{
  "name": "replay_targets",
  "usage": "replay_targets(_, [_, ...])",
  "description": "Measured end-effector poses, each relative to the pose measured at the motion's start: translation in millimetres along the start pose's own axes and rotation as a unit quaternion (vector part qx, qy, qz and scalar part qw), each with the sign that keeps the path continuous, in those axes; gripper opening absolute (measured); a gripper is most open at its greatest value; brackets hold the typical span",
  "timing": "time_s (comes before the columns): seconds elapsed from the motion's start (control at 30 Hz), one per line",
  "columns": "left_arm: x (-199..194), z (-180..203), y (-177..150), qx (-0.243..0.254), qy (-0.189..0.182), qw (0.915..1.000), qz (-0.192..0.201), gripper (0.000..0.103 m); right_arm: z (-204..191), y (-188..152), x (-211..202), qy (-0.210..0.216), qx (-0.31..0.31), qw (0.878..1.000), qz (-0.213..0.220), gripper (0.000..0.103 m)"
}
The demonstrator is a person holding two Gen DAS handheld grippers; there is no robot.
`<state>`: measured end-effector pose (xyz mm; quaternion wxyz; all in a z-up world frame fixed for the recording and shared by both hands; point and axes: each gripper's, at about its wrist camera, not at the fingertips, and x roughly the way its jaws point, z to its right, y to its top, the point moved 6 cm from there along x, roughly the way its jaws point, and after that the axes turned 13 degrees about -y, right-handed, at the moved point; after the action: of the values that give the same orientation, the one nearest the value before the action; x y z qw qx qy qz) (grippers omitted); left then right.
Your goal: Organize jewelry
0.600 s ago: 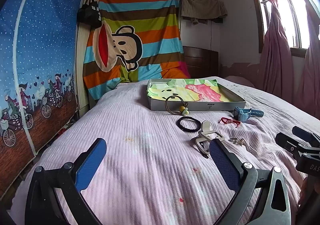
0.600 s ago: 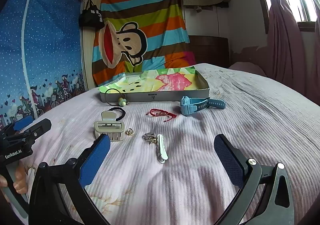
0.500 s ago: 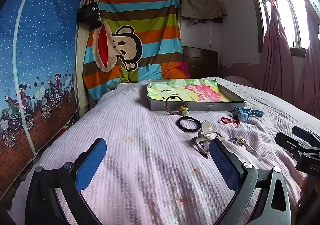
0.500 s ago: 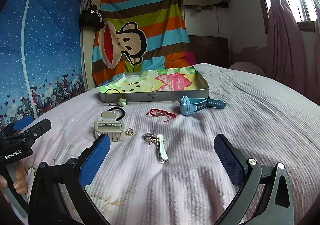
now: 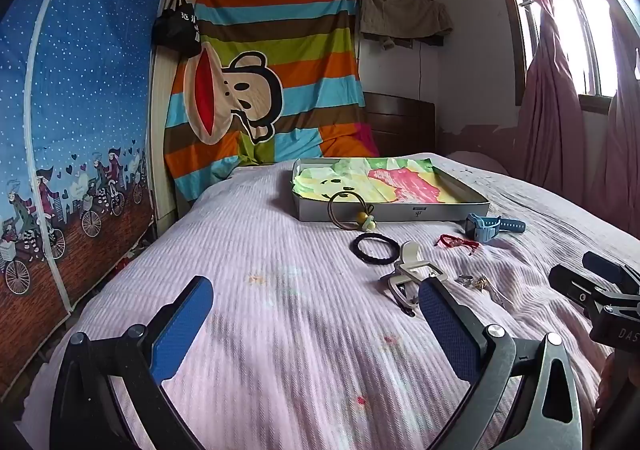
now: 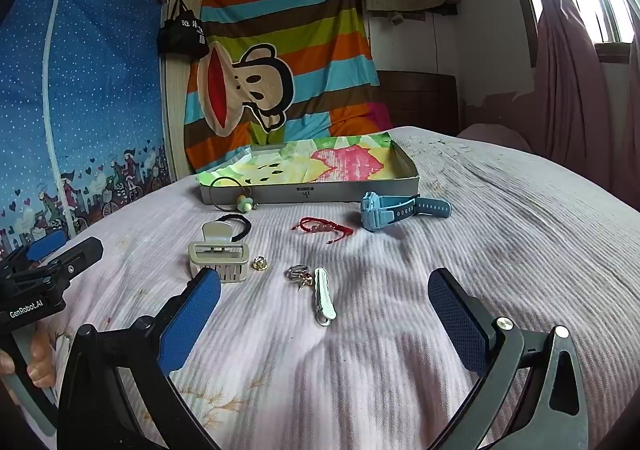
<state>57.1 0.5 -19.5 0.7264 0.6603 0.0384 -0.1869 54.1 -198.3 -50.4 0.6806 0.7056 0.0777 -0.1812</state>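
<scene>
On the pink bedspread (image 6: 500, 250) lie a beige claw clip (image 6: 218, 256), a white hair clip (image 6: 323, 296), a small gold piece (image 6: 259, 263), a ring with an earring (image 6: 298, 274), a red cord bracelet (image 6: 322, 228), a blue watch (image 6: 394, 210), a black hair tie (image 5: 374, 246) and a brown elastic with beads (image 5: 350, 208). Behind them sits a shallow grey tray (image 6: 320, 192) lined with bright paper. My right gripper (image 6: 324, 314) is open just short of the white clip. My left gripper (image 5: 312, 322) is open over bare bedspread, the claw clip (image 5: 410, 274) by its right finger.
A blue printed wardrobe cover (image 5: 72, 122) runs along the bed's left side. A striped monkey sheet (image 5: 272, 90) hangs at the head. Pink curtains (image 5: 560, 122) and a window are on the right. A hand (image 6: 36, 354) holds the left gripper's handle.
</scene>
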Motion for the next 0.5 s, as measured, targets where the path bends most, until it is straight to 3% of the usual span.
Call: replay_targets(0.5, [-0.2, 0.8, 0.0, 0.001, -0.001, 1.0, 0.0, 0.103, -0.2, 0.3, 0.1, 0.0, 0.0, 1.0, 0.0, 0.102])
